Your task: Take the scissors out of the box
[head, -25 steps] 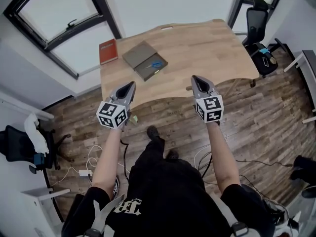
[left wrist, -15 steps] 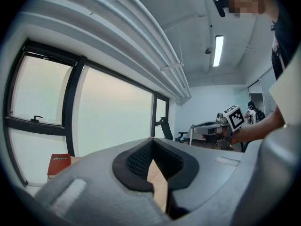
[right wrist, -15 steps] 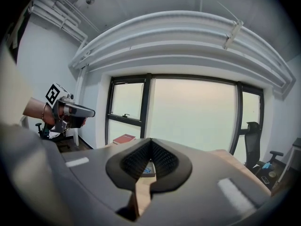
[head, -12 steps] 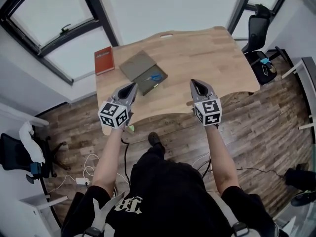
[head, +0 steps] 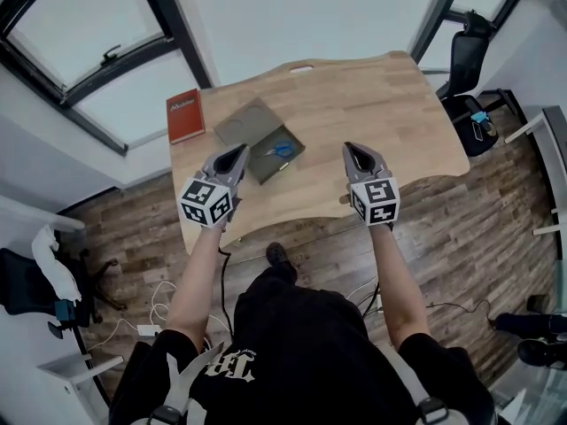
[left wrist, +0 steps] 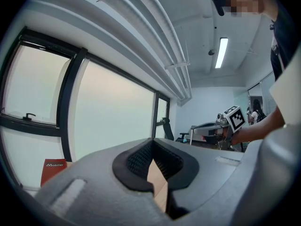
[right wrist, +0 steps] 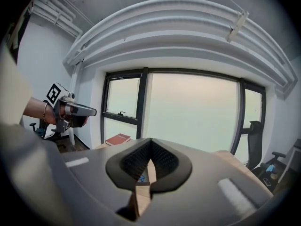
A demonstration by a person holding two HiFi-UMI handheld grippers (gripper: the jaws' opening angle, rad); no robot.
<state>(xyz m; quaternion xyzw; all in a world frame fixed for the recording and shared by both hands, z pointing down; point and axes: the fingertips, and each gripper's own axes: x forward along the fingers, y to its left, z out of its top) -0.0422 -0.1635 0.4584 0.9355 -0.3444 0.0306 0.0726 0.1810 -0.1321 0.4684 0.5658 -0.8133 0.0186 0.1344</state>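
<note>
1. Here, farthest left of the box [head: 264, 162]: a red book [head: 184, 115], flat on the desk [head: 381, 104], apart from the box.
2. Left tongs [head: 239, 150]: just left of the box, above the desk's near edge, pointing away from the person. Jaws closed tip to tip, nothing between them.
3. Box: grey, flat, lying open on the desk's left half. Its lid [head: 241, 118] is spread flat on its far-left side.
4. Scissors [head: 282, 150]: blue-handled, lying inside the box, touched by neither pair of tongs.
5. Right tongs [head: 349, 148]: right of the box, well apart from it, level with the left pair. Jaws pressed together, empty. The blue handles show through the slit under their tips.
6. Far right of the box, off the desk: a black office chair [head: 465, 51].
</note>
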